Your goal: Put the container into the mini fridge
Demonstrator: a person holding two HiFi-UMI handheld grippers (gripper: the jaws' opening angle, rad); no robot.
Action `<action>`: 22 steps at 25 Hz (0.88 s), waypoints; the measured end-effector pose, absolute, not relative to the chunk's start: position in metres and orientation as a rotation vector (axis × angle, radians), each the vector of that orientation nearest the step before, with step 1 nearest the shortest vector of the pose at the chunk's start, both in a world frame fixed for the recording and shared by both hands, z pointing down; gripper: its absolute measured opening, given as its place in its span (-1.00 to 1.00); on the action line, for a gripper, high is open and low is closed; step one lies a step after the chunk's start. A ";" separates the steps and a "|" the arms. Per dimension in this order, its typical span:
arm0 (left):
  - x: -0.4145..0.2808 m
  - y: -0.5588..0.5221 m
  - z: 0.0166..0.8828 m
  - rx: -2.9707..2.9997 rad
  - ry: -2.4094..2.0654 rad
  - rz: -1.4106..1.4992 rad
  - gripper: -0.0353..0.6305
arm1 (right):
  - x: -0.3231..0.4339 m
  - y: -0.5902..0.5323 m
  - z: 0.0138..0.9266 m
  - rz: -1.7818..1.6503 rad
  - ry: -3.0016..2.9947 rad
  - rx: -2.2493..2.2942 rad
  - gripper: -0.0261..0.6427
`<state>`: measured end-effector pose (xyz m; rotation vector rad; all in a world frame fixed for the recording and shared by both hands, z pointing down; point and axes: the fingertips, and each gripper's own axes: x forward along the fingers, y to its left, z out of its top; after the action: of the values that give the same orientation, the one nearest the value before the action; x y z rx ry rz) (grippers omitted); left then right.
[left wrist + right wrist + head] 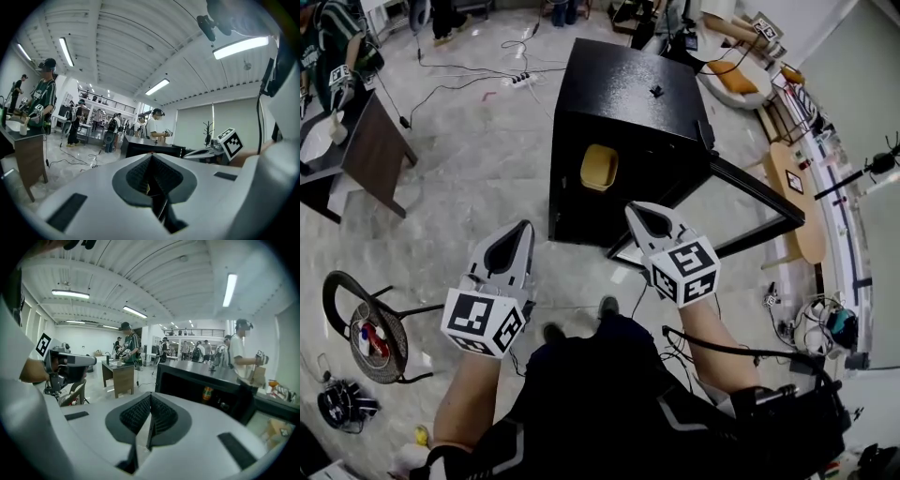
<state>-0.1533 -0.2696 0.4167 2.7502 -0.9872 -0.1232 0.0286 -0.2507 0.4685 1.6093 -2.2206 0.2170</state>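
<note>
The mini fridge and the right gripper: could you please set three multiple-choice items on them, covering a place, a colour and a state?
1. Where is the container?
A on the floor
B inside the mini fridge
C on a chair

2. What colour is the container?
A yellow
B blue
C red

3. How do the jaws of the right gripper stand?
A wide open
B shut on the container
C shut on nothing

Answers:
1 B: it sits in the fridge's open front.
2 A: its body shows yellow.
3 C: the pads meet with nothing between them.
</note>
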 end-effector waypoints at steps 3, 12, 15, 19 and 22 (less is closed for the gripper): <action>-0.151 -0.274 0.409 2.735 -1.014 -0.151 -0.87 | 0.037 -0.243 0.449 0.155 -2.215 1.658 -0.87; -0.109 -0.271 0.391 2.736 -1.089 -0.140 -0.87 | 0.078 -0.216 0.389 0.047 -2.298 1.807 -0.87; -0.092 -0.263 0.387 2.739 -1.109 -0.123 -0.87 | 0.092 -0.204 0.381 0.018 -2.299 1.826 -0.87; -0.073 -0.258 0.382 2.729 -1.137 -0.117 -0.87 | 0.117 -0.197 0.375 0.019 -2.301 1.860 -0.87; -0.061 -0.255 0.380 2.723 -1.161 -0.113 -0.87 | 0.135 -0.196 0.373 0.006 -2.280 1.870 -0.87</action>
<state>-0.0614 -0.2550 0.3799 2.7227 -1.1605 -0.1129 0.1346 -0.1959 0.3729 1.8696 -2.2805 0.0057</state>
